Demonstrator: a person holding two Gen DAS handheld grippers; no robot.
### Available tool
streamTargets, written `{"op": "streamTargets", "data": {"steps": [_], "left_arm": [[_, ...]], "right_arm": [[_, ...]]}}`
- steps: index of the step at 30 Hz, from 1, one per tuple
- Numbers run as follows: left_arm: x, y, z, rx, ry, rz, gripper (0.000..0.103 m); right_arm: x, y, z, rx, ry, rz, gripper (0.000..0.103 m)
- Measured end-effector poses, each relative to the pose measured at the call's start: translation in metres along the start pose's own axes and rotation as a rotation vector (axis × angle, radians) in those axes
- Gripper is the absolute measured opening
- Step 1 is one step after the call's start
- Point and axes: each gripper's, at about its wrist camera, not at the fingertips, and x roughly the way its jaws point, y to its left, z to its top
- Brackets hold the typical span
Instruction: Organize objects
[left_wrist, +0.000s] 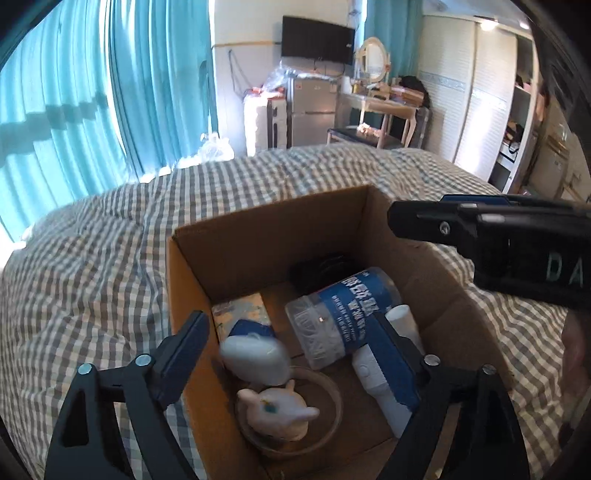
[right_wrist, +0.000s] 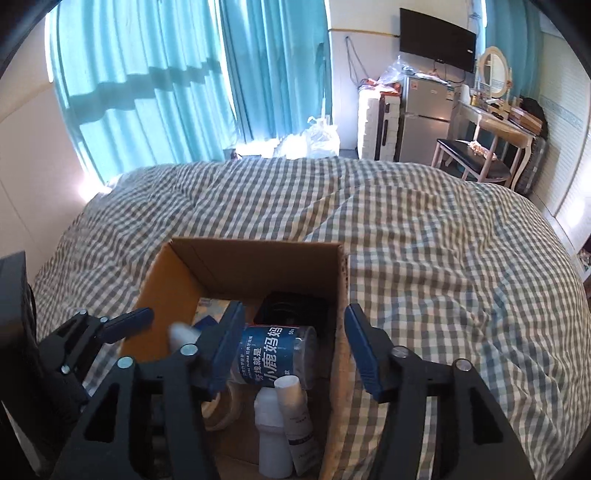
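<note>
A: Left wrist view: a cardboard box (left_wrist: 192, 295) is being shown on a checked bedspread (left_wrist: 92, 258), already loaded. A clear jar with a blue label (left_wrist: 340, 314) is lying on its side inside, beside a white bottle (left_wrist: 376, 384), a small white tube (left_wrist: 404, 319), a pale figurine (left_wrist: 277, 410) sitting in a glass bowl (left_wrist: 328, 417), and something dark at the back. The left gripper (left_wrist: 291, 328) is being held over the box with its fingers spread wide. A blurred white object (left_wrist: 255, 356) is being caught between them, touching neither finger, apparently in the middle of a drop.

B: And the step in hand?

A: It is being judged as a release into the box, with the packing well along.

B: Right wrist view?

A: The same box (right_wrist: 236, 254) is being seen from above its near edge. The right gripper (right_wrist: 291, 347) is being held open and empty, its left finger hanging over the jar (right_wrist: 273, 354) and its right finger hanging outside the box wall. The bottle (right_wrist: 269, 435) and tube (right_wrist: 295, 417) are lying just below. The left gripper (right_wrist: 177, 319) is being seen beside it, with the white blur (right_wrist: 181, 334) at its tips.

B: What is being called for next?

A: Both grippers are to be lifted clear. No loose item is being shown on the bedspread (right_wrist: 424, 258), so another would have to be found out of frame.
</note>
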Motion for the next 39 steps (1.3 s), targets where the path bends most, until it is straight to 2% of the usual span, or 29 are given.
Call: {"op": "streamTargets", "data": {"steps": [3, 5, 8, 10, 14, 24, 26, 30, 34, 36, 39], "left_arm": [[-0.018, -0.010, 0.004, 0.018, -0.020, 0.006, 0.090], [-0.033, -0.013, 0.007, 0.011, -0.035, 0.017, 0.090], [-0.064, -0.017, 0.013, 0.000, -0.070, 0.052, 0.091], [-0.092, -0.021, 0.018, 0.009, -0.115, 0.079, 0.092], [-0.149, -0.023, 0.025, -0.009, -0.209, 0.135, 0.101], [-0.269, -0.033, 0.015, -0.039, -0.380, 0.183, 0.103], [-0.283, -0.034, 0.008, -0.047, -0.409, 0.172, 0.103], [-0.307, -0.040, -0.018, -0.060, -0.453, 0.202, 0.103], [-0.316, -0.040, -0.046, -0.106, -0.457, 0.200, 0.103], [-0.316, -0.042, -0.056, -0.100, -0.457, 0.225, 0.103], [-0.309, -0.045, -0.069, -0.075, -0.461, 0.270, 0.103]], "right_arm": [[-0.029, -0.007, 0.000, 0.023, -0.036, -0.032, 0.068], [-0.049, -0.010, -0.002, 0.022, -0.068, -0.057, 0.070], [-0.092, -0.016, -0.002, 0.043, -0.147, -0.075, 0.078], [-0.123, -0.019, -0.002, 0.061, -0.202, -0.076, 0.082], [-0.181, -0.014, -0.005, 0.057, -0.297, -0.078, 0.089], [-0.297, 0.013, -0.039, 0.011, -0.465, -0.099, 0.100], [-0.310, 0.016, -0.053, 0.012, -0.489, -0.086, 0.101], [-0.316, 0.018, -0.084, 0.028, -0.515, -0.062, 0.101], [-0.316, 0.011, -0.116, 0.062, -0.564, -0.040, 0.101], [-0.316, 0.008, -0.127, 0.054, -0.582, -0.029, 0.101], [-0.310, 0.009, -0.141, 0.015, -0.603, -0.067, 0.102]]}}
